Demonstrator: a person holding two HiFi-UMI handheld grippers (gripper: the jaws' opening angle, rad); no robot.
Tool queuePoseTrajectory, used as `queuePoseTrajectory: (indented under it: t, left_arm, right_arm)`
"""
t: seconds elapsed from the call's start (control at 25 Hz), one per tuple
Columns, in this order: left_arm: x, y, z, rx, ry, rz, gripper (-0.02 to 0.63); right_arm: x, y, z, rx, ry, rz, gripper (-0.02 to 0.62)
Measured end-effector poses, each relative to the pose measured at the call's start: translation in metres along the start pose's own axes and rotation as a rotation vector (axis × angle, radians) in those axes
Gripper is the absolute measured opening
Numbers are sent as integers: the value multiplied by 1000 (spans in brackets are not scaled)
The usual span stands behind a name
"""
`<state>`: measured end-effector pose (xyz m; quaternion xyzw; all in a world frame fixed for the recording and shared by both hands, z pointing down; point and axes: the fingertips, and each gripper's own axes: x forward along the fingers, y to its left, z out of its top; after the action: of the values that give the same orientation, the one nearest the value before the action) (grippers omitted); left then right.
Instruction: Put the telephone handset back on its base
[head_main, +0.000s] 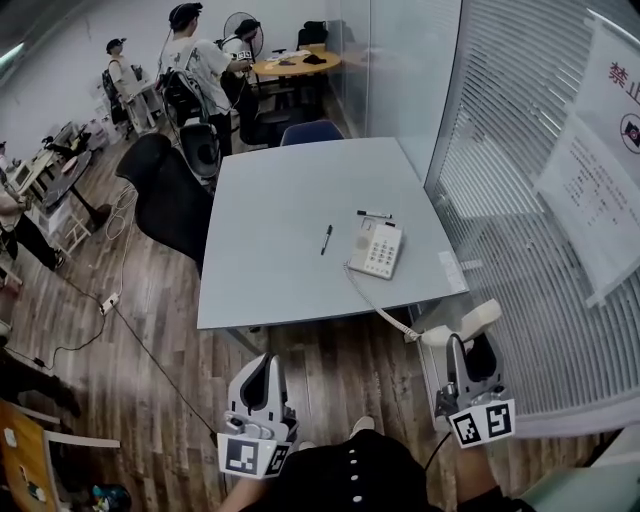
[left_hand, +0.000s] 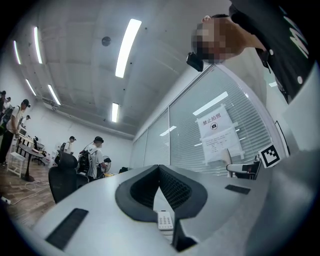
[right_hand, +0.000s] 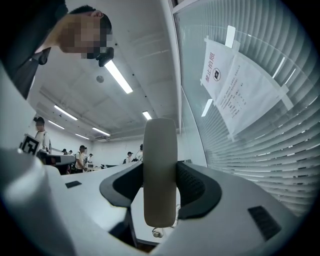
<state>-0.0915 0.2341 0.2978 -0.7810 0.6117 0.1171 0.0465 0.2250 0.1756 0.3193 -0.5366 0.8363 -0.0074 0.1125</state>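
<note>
The beige telephone base (head_main: 376, 248) lies on the grey table (head_main: 280, 270), near its right front part, with its cradle empty. Its coiled cord (head_main: 381, 309) runs off the table's front edge to the beige handset (head_main: 479, 318). My right gripper (head_main: 468, 342) is shut on the handset, below and in front of the table's right corner. In the right gripper view the handset (right_hand: 160, 170) stands upright between the jaws. My left gripper (head_main: 263, 368) hangs in front of the table's front edge, shut with nothing in it. Between its jaws the left gripper view shows the base (left_hand: 165, 220).
A black pen (head_main: 326, 239) and a marker (head_main: 374, 214) lie left of and behind the base. A paper slip (head_main: 452, 271) sits at the table's right edge. Glass wall with blinds (head_main: 520, 200) stands close on the right. Black chair (head_main: 165, 195) left, blue chair (head_main: 310, 131) behind; people stand far back.
</note>
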Motion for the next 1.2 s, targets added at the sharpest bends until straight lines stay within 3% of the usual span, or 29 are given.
queuePoseTrajectory:
  t: [0.52, 0.76, 1.2]
  left_arm:
    - [47, -30, -15, 1, 7, 49, 14]
    - [56, -40, -26, -7, 39, 48, 14]
    - [86, -15, -32, -5, 28, 36, 14]
  right_arm:
    - [33, -42, -2, -2, 18, 82, 222]
    - [38, -56, -8, 20, 34, 74, 222]
    - [70, -59, -14, 12, 40, 56, 222]
